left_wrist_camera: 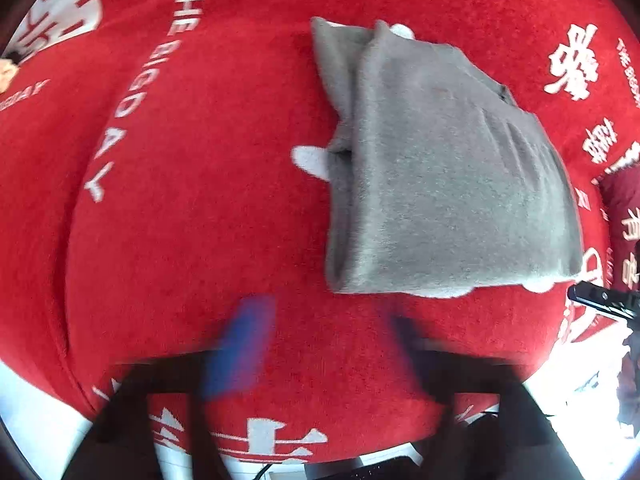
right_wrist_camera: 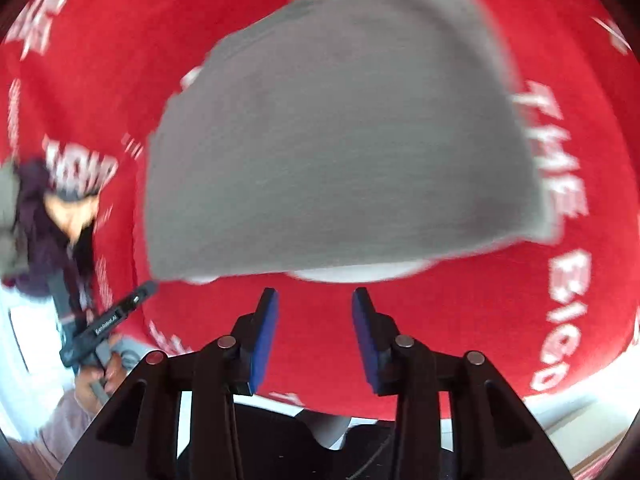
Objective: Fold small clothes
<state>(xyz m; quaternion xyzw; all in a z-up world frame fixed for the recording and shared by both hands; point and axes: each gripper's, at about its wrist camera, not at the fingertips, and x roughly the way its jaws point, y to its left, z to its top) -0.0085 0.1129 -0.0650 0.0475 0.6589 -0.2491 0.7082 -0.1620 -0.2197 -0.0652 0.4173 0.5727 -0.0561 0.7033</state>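
Folded grey garment (left_wrist_camera: 448,176) on red cloth (left_wrist_camera: 200,200), ungripped.

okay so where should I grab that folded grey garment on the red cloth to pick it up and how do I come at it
Probably the thick folded edge of the grey garment nearest the right gripper. All its layers stack there, so one pinch catches them together. Come low over the red cloth, open jaws straddling that edge.
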